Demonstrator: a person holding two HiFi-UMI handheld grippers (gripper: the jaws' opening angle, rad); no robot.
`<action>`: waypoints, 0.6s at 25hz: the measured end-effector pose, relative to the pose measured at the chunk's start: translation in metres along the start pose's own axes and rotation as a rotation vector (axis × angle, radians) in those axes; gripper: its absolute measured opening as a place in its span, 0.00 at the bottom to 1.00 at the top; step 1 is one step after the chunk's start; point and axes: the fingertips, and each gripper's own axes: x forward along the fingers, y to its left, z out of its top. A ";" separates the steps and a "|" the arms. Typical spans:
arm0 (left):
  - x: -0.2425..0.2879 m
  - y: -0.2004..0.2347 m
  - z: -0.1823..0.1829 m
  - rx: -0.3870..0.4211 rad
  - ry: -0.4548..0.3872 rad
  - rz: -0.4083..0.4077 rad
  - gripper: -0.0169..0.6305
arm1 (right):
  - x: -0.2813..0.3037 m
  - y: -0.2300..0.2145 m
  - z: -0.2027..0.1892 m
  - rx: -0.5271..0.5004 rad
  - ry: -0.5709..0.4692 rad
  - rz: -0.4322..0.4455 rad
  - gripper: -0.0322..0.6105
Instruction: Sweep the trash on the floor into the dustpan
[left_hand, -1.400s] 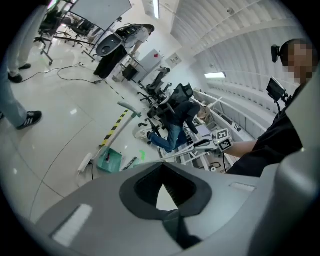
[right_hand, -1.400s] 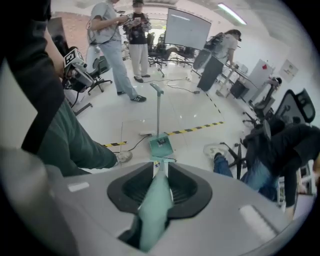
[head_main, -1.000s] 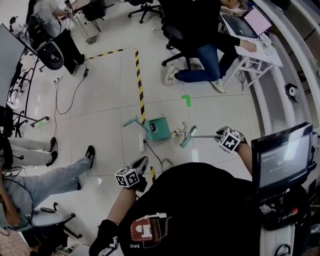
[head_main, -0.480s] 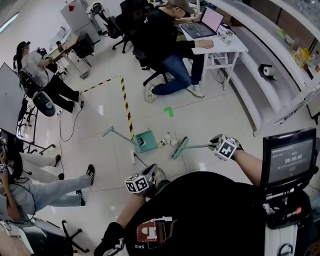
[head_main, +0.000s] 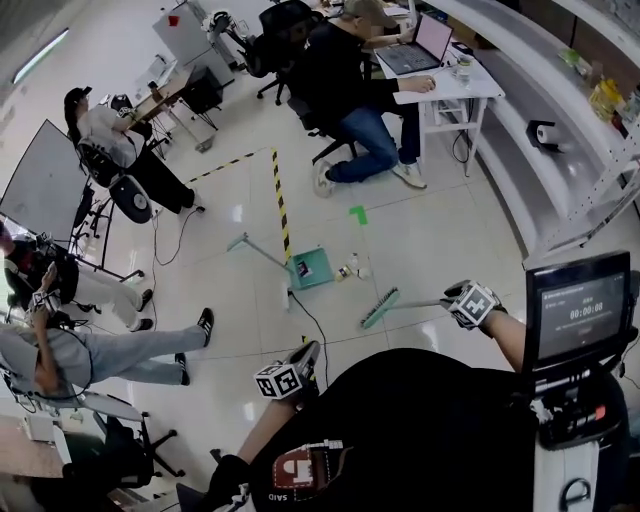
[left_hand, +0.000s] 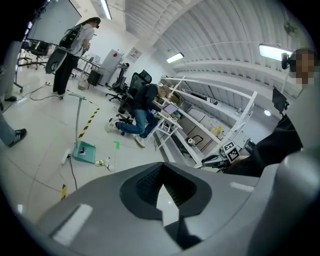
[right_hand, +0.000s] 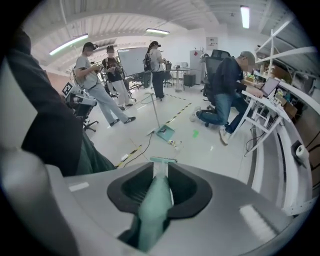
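Head view: the white tiled floor (head_main: 420, 240) fills the frame, crossed by a yellow-and-black tape line (head_main: 281, 200) running down from the upper centre. The green dustpan (head_main: 310, 268) sits at frame centre just right of that line, its long handle reaching toward the upper left. The green broom (head_main: 379, 308) lies lower right of the dustpan, apart from it, with its head pointing toward the pan. The right tool (head_main: 452, 297) at centre right holds the broom handle; in the right gripper view its jaws are clamped on the handle (right_hand: 155, 200). The left tool (head_main: 303, 358), at lower centre, is closed with nothing between its jaws in the left gripper view (left_hand: 161, 184). The trash (head_main: 350, 270), a few small items, lies just right of the dustpan's mouth.
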 end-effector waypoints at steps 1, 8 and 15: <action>-0.007 0.002 -0.004 -0.010 -0.009 0.016 0.02 | 0.002 0.003 -0.005 0.010 0.003 0.007 0.19; -0.022 -0.006 -0.020 -0.051 -0.056 0.044 0.02 | 0.011 0.014 -0.019 0.065 -0.002 0.059 0.19; -0.117 0.064 -0.049 -0.003 -0.009 -0.042 0.02 | 0.038 0.128 0.010 0.149 0.007 -0.004 0.19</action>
